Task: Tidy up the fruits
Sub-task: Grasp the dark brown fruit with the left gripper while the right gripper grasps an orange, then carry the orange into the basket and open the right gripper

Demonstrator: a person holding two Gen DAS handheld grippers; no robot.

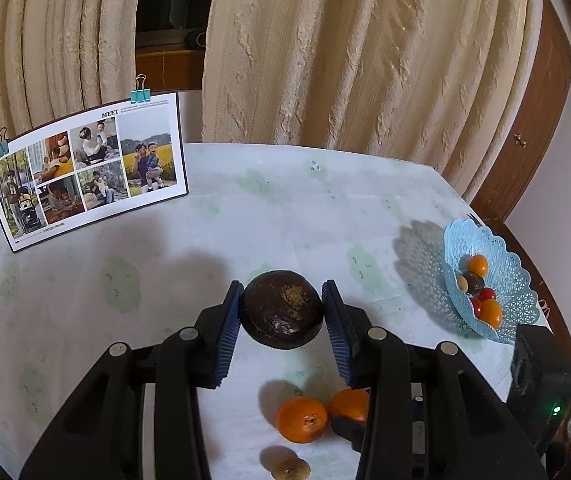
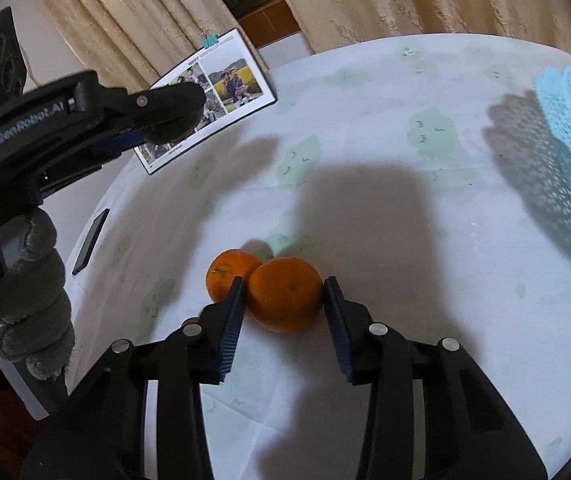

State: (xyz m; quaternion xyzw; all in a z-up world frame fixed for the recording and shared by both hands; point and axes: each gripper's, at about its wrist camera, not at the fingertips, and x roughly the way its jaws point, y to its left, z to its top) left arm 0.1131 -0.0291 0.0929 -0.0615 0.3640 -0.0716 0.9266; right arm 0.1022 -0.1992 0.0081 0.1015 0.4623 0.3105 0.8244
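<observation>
The left gripper (image 1: 281, 312) has its jaws clamped on a dark round fruit (image 1: 281, 308), carried clear above the tabletop (image 1: 205, 240). It should ride level and go right toward the blue basket (image 1: 521, 280), passing over open cloth. The right gripper (image 2: 283, 300) has its jaws apart around the nearer orange (image 2: 284, 294), which touches a second orange (image 2: 227, 274); the left blade must slip between them without nudging. The basket sits near the tabletop's right edge, so lower gently there.
</observation>
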